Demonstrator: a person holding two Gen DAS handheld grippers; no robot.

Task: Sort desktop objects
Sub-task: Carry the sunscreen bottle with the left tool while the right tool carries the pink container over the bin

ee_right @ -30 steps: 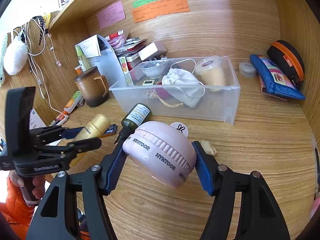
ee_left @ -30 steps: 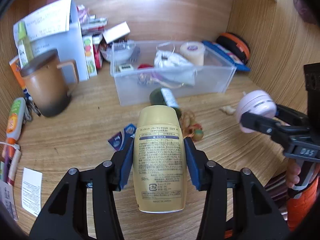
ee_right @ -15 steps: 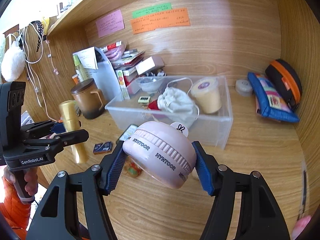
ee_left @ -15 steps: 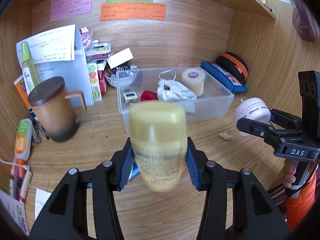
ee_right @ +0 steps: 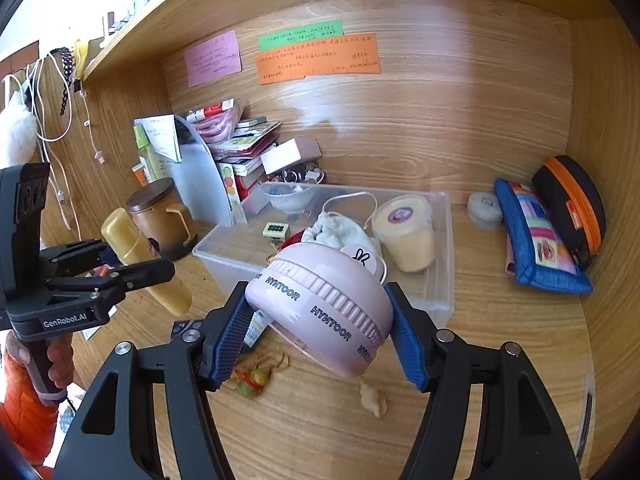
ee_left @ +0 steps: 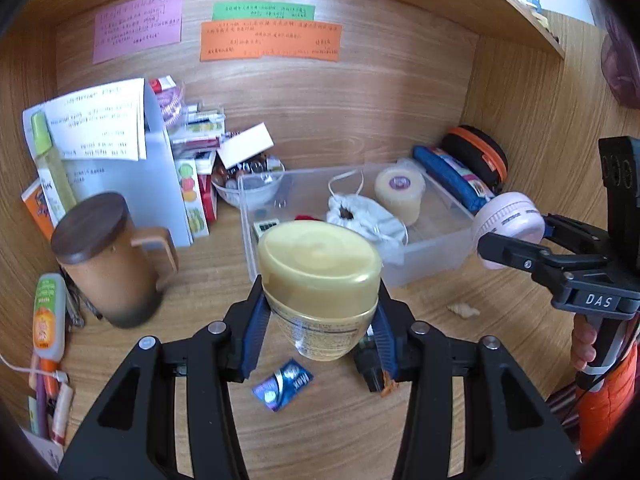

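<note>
The left gripper [ee_left: 319, 330] is clamping a gold sunscreen bottle [ee_left: 320, 280] between its blue pads, cap toward the camera, and is holding it clear of the wooden desk [ee_left: 340, 432]. In the right wrist view that bottle [ee_right: 146, 262] is tilting, cap up toward 11 o'clock. The right gripper [ee_right: 320, 334] is gripping a round pink device lettered HYNTOOR [ee_right: 322, 306], its pads pressing on both sides, with the device off the desktop.

Under the left gripper, at 7 o'clock from the bottle, a small blue foil packet [ee_left: 283, 385] is lying flat on the desk. Under the right gripper, at 7 o'clock from the pink device, a small tasselled charm [ee_right: 256, 374] is lying on the wood, and at 5 o'clock a pale shell-like bit [ee_right: 373, 400].

Beyond both grippers, at 12 o'clock, a clear plastic bin [ee_right: 440, 280] is sitting on the desk, holding a white drawstring pouch [ee_left: 362, 216], a cream-coloured lidded cup [ee_right: 404, 236] and a small clear bowl [ee_right: 288, 196]. At 9 o'clock of the bin a brown mug with a dark lid [ee_left: 106, 268] is standing upright. At 3 o'clock of the bin a blue patterned pouch [ee_right: 536, 240] is lying beside a black case with an orange zip [ee_right: 572, 204]. Pink, green and orange notes [ee_left: 270, 40] are sticking to the back wall.
</note>
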